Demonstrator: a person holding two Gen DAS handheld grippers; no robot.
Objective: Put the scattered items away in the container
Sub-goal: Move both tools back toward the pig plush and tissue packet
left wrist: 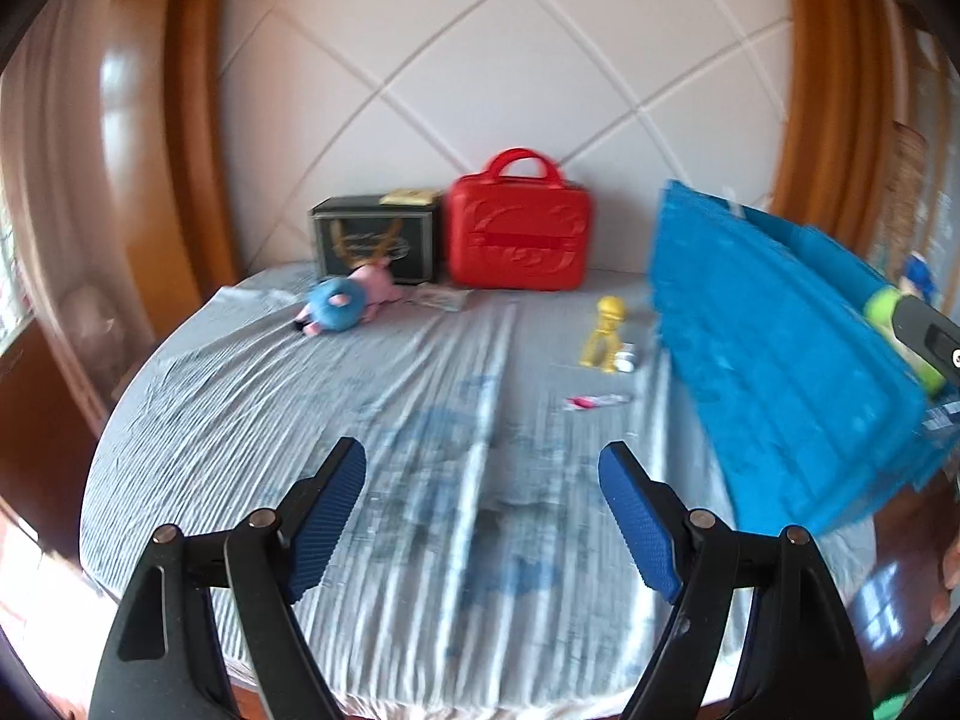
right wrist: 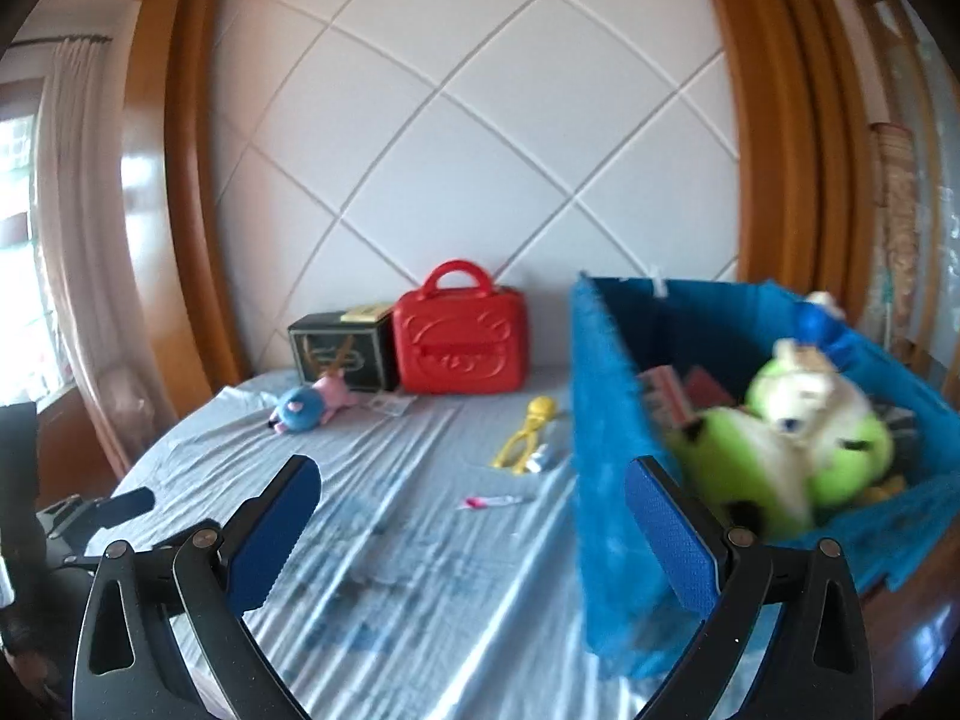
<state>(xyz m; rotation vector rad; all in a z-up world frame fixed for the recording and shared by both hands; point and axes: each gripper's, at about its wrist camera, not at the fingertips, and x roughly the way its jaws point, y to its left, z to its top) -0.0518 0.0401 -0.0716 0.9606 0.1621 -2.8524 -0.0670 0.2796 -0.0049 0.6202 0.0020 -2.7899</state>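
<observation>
A blue fabric container (right wrist: 606, 420) stands on the right of the bed, with a green-and-white plush (right wrist: 798, 420) and other items inside. From the left wrist it appears as a blue wall (left wrist: 780, 360). Scattered on the sheet lie a blue-and-pink plush (left wrist: 342, 300) (right wrist: 309, 405), a yellow toy (left wrist: 606, 330) (right wrist: 528, 432) and a small pink item (left wrist: 585, 402) (right wrist: 486, 502). My left gripper (left wrist: 483, 453) hovers open over bare sheet, holding nothing. My right gripper (right wrist: 474, 471) is open too, its right finger in front of the container's near wall.
A red case (left wrist: 519, 228) (right wrist: 459, 342) and a black box (left wrist: 375, 237) (right wrist: 342, 351) stand against the padded headboard. A flat packet (left wrist: 441, 299) lies in front of them. A small white item (left wrist: 626, 357) sits beside the yellow toy. Wooden frame pieces flank the bed.
</observation>
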